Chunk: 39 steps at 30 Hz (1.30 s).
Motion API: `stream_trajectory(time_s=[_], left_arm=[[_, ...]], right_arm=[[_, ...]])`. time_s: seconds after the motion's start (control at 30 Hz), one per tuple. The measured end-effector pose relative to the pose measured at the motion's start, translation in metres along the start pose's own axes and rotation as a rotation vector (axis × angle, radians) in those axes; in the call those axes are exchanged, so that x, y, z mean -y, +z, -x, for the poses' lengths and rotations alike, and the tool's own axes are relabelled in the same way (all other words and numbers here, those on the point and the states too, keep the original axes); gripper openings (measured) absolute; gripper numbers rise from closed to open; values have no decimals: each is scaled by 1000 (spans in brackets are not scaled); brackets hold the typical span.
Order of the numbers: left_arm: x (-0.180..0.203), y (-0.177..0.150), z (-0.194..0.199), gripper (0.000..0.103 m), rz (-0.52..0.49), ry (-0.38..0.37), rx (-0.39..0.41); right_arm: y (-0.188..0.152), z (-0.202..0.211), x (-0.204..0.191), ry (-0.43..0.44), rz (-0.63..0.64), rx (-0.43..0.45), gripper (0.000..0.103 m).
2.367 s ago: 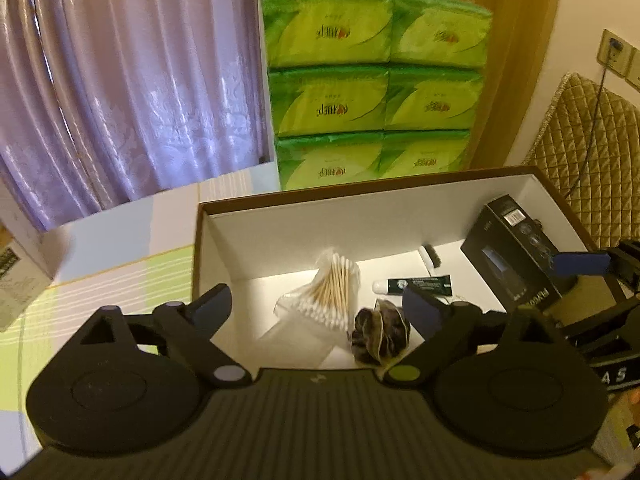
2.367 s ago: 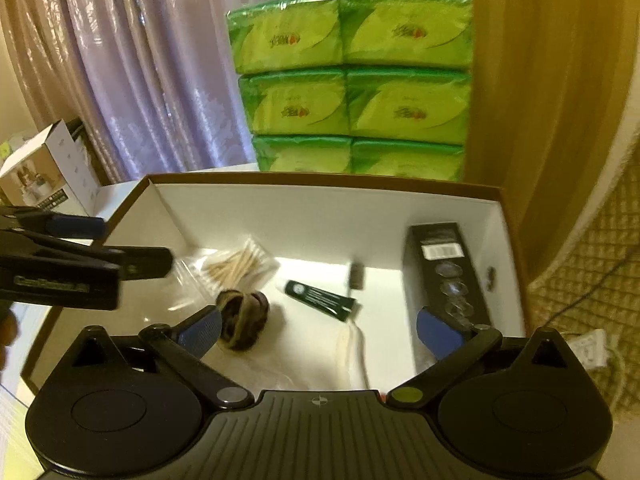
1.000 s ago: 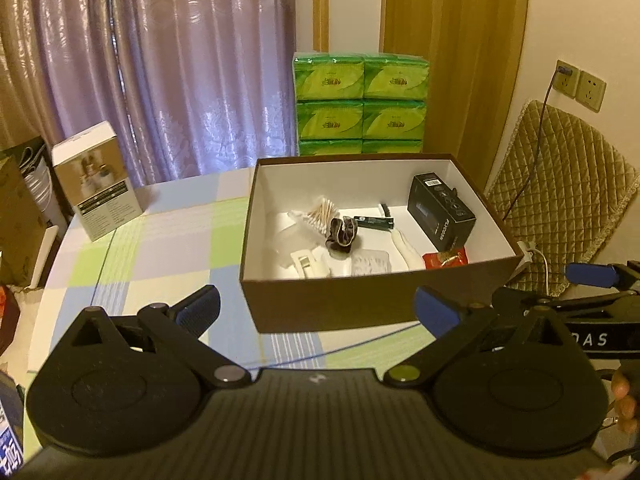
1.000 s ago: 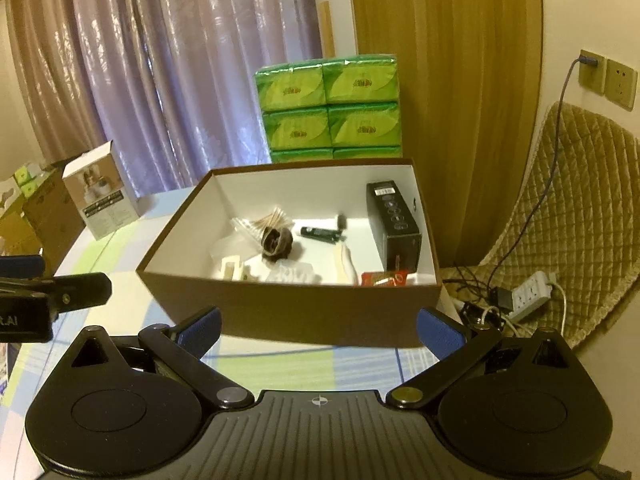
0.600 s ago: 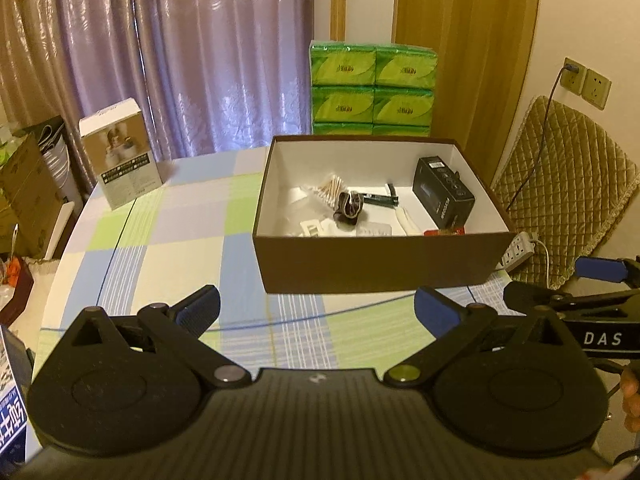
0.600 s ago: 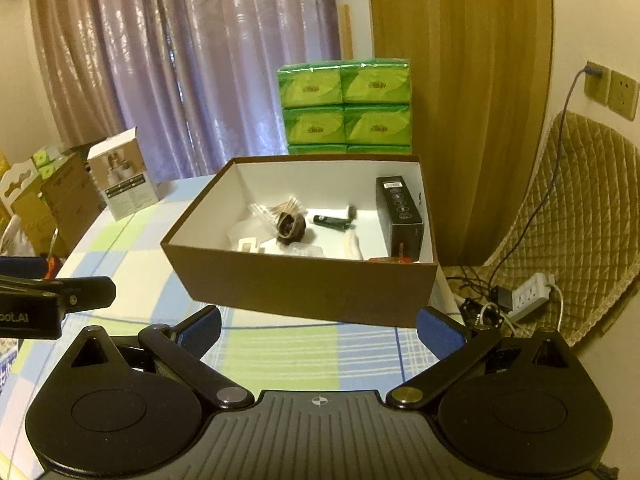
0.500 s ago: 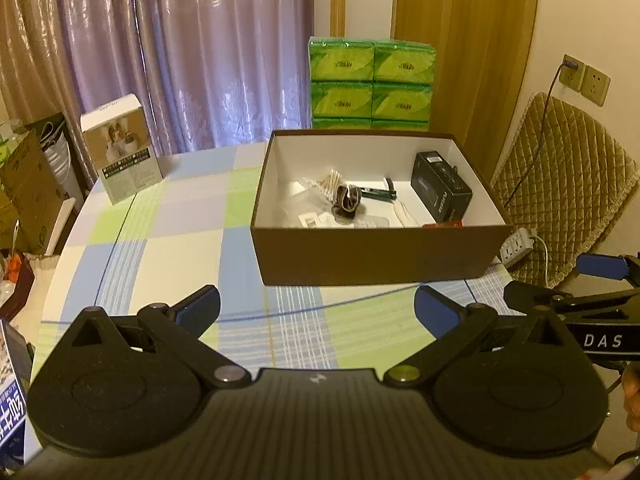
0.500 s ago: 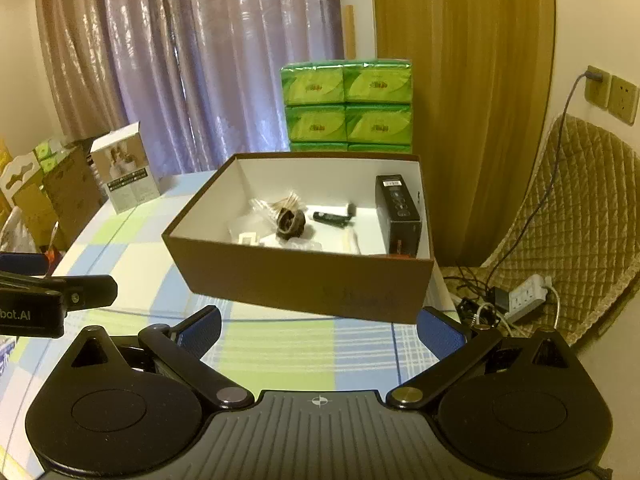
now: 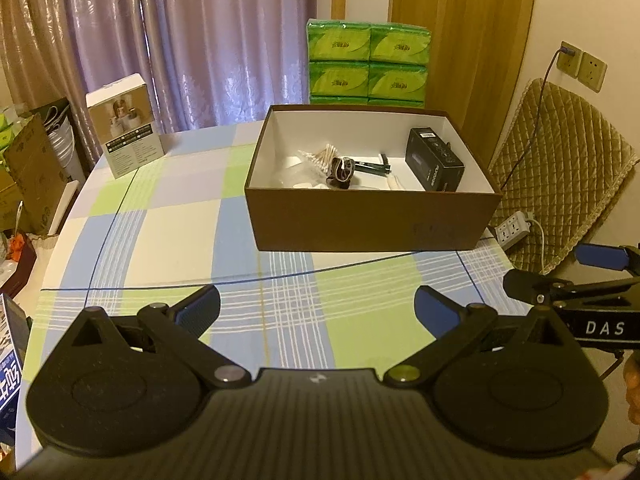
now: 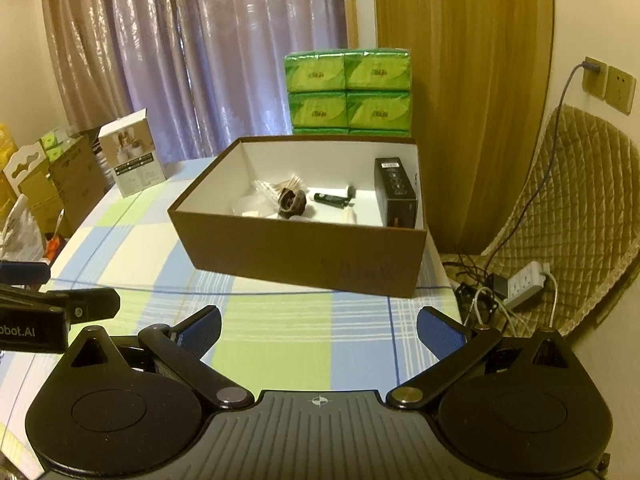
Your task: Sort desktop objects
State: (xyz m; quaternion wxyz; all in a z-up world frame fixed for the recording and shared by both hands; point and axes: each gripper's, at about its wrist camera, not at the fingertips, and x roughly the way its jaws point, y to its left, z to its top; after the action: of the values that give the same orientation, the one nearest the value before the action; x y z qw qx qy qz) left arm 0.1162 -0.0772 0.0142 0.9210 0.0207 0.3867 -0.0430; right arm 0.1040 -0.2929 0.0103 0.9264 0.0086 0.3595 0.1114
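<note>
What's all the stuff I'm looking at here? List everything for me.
cardboard box: 1, brown outside, white inside, open, on the table
black carton: 1, inside the box, right side
cotton swabs: 1 clear bag, inside the box
dark tube: 1, dark green, inside the box
dark bundle: 1, brownish, inside the box
tissue packs: green stack behind the box
product carton: 1, white and tan, far left of table
table: 1, blue, green and white check cloth
power strip: 1, white, below the quilted chair
left gripper: open, empty
right gripper: open, empty
</note>
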Motion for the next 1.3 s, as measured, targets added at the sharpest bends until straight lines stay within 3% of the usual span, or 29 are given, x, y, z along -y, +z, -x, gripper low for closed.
stream_trajectory(time_s=[0.47,1.3], left_arm=[[-4,-18,-2,102,0,35,-30],[1,-27,-8,102,-30,29,-58]], right_arm=[[-17,5,-8,10,45,-38,101],[-29,0,-11,-1,54,-83,101]])
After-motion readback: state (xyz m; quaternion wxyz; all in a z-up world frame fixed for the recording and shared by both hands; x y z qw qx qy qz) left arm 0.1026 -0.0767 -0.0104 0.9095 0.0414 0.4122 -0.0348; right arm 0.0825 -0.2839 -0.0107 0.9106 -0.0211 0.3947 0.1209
